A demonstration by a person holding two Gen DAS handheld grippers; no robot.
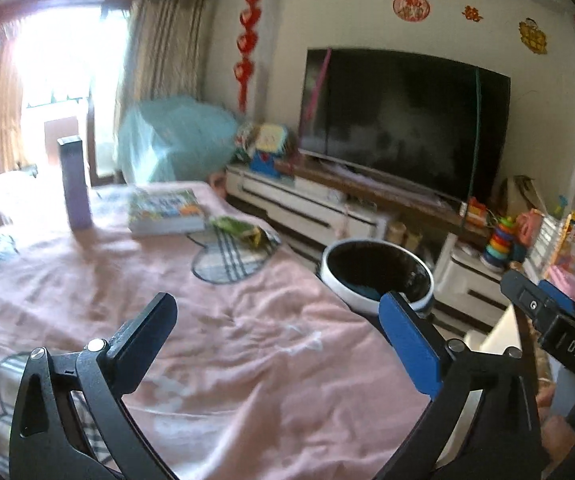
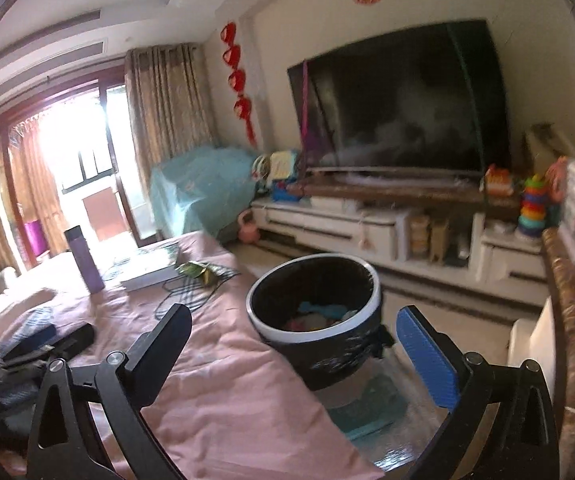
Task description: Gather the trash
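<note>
The fingers (image 1: 147,336) of the left gripper (image 1: 283,336) are spread wide and hold nothing, and they hang over the pink blanket (image 1: 247,344) that covers the surface. In the left wrist view, the trash is a green crumpled wrapper (image 1: 239,230). It lies far ahead on a checked heart patch (image 1: 227,260), just beside a thick book (image 1: 165,212) and near a tall purple bottle (image 1: 74,184). The bin (image 1: 379,276) sits off the right edge of the blanket, and it has a white rim and a black bag inside. The wrapper looks very light, thin and crinkly, so I think it will bend and slip easily. A good place to pinch it is a raised, folded bit near the middle, not a flat edge. In the right wrist view, the fingers (image 2: 163,344) of the right gripper (image 2: 293,346) are spread wide too, and they are empty. The bin (image 2: 315,332) is close in front of them and already has some colored bits at the bottom. The wrapper (image 2: 199,270) lies well apart from this gripper, past the bin and next to the book (image 2: 151,266). A soft squeeze should be enough, because it is not heavy.
</note>
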